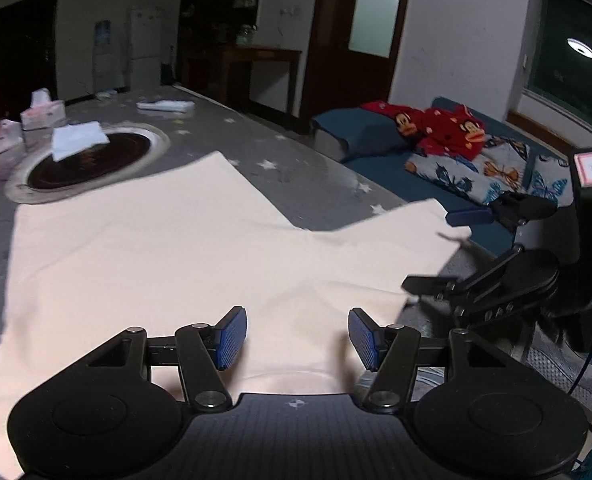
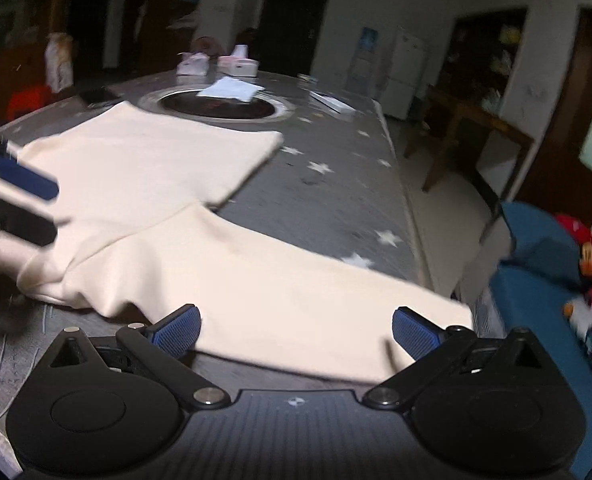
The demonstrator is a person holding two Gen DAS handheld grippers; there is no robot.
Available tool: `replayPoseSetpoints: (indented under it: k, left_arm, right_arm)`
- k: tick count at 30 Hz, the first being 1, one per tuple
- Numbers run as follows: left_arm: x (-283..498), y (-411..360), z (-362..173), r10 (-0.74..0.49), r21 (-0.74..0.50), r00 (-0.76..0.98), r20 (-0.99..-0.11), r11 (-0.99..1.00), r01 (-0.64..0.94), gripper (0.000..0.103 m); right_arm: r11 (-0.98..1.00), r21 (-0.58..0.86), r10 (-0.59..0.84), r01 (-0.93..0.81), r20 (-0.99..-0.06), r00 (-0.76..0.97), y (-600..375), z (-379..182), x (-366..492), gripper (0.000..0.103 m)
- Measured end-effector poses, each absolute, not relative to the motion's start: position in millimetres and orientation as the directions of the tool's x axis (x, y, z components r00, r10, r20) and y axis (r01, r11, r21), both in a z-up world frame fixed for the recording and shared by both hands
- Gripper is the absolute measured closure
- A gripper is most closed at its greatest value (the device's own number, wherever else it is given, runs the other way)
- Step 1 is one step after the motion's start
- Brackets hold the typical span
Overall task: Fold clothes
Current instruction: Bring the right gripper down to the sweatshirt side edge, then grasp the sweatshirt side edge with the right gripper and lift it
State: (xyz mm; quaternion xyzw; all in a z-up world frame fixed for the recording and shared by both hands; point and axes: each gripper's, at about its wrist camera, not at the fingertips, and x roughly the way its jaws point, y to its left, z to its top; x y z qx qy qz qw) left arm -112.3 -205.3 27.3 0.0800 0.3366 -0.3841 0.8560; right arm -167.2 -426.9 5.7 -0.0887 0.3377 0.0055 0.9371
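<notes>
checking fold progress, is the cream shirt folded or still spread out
Spread out: the cream shirt lies flat on the table, one sleeve stretched sideways, no layer doubled over.

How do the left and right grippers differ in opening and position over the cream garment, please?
The left gripper sits over the garment's neck end, fingers moderately apart; the right gripper sits at the sleeve end by the table edge, fingers spread noticeably wider. Both are open with blue pads, holding nothing.
</notes>
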Motion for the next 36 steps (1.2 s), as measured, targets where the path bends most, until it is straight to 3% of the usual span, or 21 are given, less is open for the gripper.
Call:
replayPoseSetpoints:
  k: [8,14,23,30,36]
  left_arm:
    - [-116,-223,11,-0.595,-0.102,0.454,-0.663,0.673,0.733,0.043]
    - [-116,-224,11,-0.595,-0.1,0.453,-0.664,0.671,0.735,0.042]
    - [-117,-224,12,-0.58,-0.087,0.466,-0.669,0.683,0.725,0.033]
    - [-117,-225,13,-0.572,-0.081,0.472,-0.671,0.689,0.72,0.029]
    - [-116,-225,14,-0.565,-0.075,0.479,-0.672,0.696,0.714,0.025]
  right_arm:
    - [0.994,-0.013,-0.087,0.104,-0.656,0.75,-478,1,-177,0.0]
    - [0.985,-0.006,-0.134,0.171,-0.648,0.75,-496,1,-179,0.0]
    - [0.959,0.121,-0.117,0.257,-0.654,0.747,-523,-6,-179,0.002]
    - [0.91,0.278,-0.056,0.308,-0.653,0.755,-549,-14,-186,0.011]
    - [0.848,0.428,0.03,0.313,-0.628,0.778,-569,-20,-191,0.033]
